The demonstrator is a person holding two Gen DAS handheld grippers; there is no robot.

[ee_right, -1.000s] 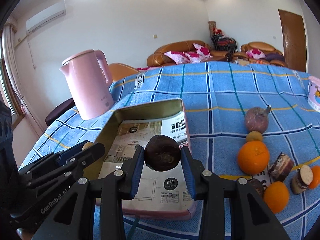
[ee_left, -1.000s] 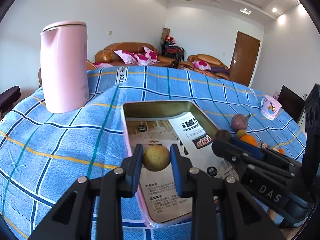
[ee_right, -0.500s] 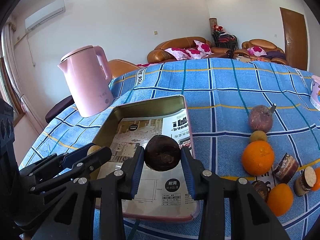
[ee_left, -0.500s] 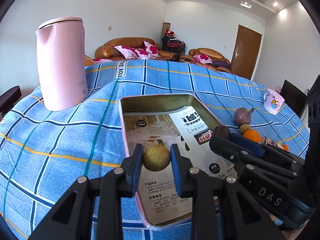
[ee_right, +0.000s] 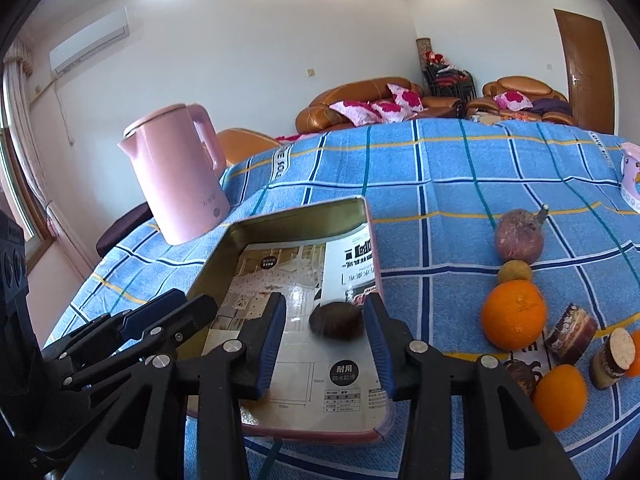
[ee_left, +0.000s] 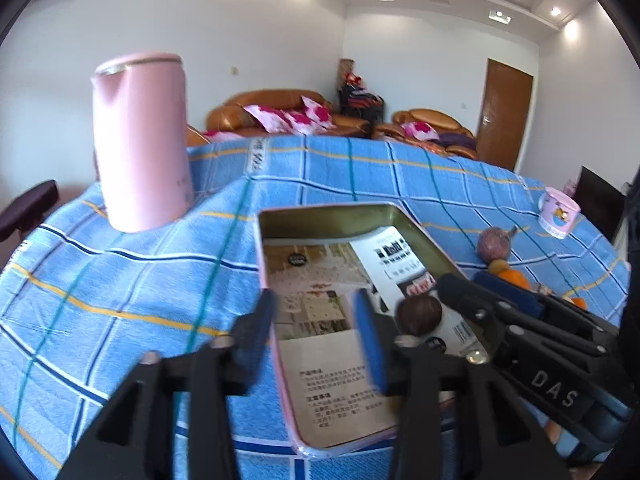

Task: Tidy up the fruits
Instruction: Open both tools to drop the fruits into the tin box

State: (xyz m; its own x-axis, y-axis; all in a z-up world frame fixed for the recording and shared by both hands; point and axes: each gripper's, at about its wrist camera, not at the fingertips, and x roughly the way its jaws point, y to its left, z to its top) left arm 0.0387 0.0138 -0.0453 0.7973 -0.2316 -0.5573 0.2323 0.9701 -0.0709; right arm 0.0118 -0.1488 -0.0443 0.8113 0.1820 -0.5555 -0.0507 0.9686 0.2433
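Your left gripper (ee_left: 318, 328) was opening, nothing between its jaws; your right gripper (ee_right: 326, 334) was opening too, the dark fruit (ee_right: 336, 320) loose over the tin tray (ee_right: 296, 216).

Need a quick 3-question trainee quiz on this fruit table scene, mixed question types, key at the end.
1. Multiple choice: what stands on the cloth beyond the far left corner of the tin tray? A) pink kettle B) green bottle C) white bowl
2. True or false: the large orange lies inside the tin tray.
3. Short answer: what sits in the row between the purple round fruit and the large orange?

Key: 1 A. 2 False, it lies on the cloth to the right of the tray. 3 The small yellow-brown fruit.
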